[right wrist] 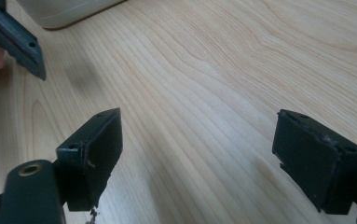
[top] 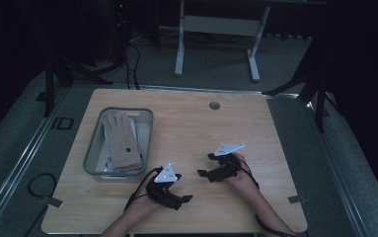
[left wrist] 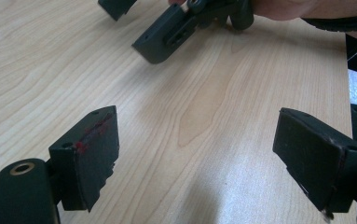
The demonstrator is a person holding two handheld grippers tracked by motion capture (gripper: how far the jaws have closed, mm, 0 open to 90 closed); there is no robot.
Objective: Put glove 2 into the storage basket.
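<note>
My left gripper lies low over the near middle of the wooden table, held by a hand, its jaws pointing right. In the left gripper view its jaws stand wide open over bare wood. My right gripper faces it from the right with jaws pointing left. Those jaws are also wide open with nothing between them. Each gripper looks at the other: the right gripper shows at the top of the left gripper view, and one left jaw shows at the upper left of the right gripper view.
A grey bin stands at the table's left side with a beige glove lying on white items inside. Its pale corner shows at the top of the right gripper view. A round cable hole sits near the far edge.
</note>
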